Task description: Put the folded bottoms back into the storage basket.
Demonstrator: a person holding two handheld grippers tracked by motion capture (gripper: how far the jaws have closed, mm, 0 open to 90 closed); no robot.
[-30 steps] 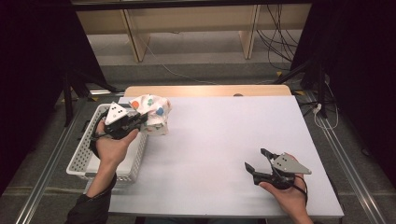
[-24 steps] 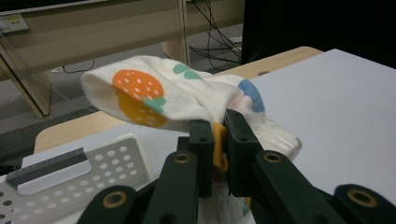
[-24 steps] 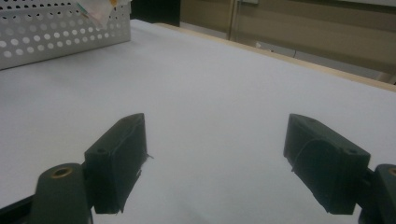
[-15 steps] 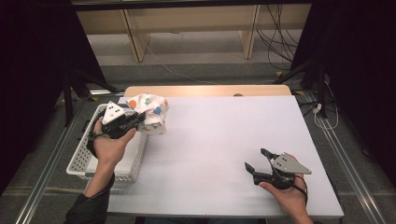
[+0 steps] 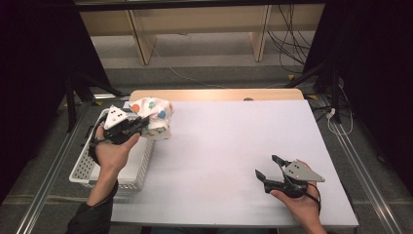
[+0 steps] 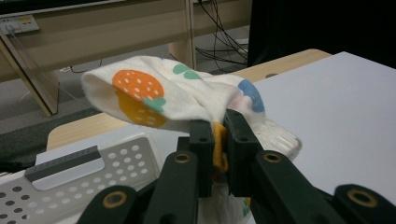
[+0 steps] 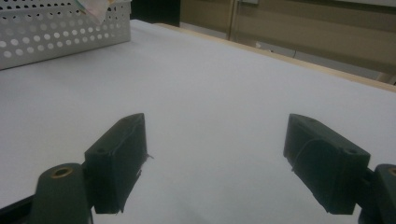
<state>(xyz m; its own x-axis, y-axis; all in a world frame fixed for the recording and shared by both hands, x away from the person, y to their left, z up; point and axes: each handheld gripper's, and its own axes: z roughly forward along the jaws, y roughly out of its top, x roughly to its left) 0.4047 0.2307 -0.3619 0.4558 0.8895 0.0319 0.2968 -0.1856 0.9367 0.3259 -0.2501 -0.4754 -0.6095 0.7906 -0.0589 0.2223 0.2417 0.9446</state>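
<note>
A white cloth (image 5: 155, 118) printed with orange, blue and green fruit hangs bunched in the air near the table's back left corner, over the right rim of a white perforated basket (image 5: 92, 168). My left gripper (image 5: 138, 125) is shut on it. The left gripper view has the cloth (image 6: 187, 95) pinched between the two black jaws of the left gripper (image 6: 218, 140), with folds draping past both sides. Low over the front right of the white table (image 5: 229, 146), my right gripper (image 5: 267, 166) is open with nothing in it. In its own view the right gripper (image 7: 215, 161) spans bare tabletop.
The basket (image 7: 51, 32) stands at the table's left edge, partly off it. A wooden strip (image 5: 214, 94) runs along the table's far edge. Beyond are shelving legs and cables (image 5: 287, 44) on the floor. Metal rails (image 5: 360, 161) flank the table.
The left hand and the cloth have shifted slightly toward the back of the table. The right hand has kept still.
</note>
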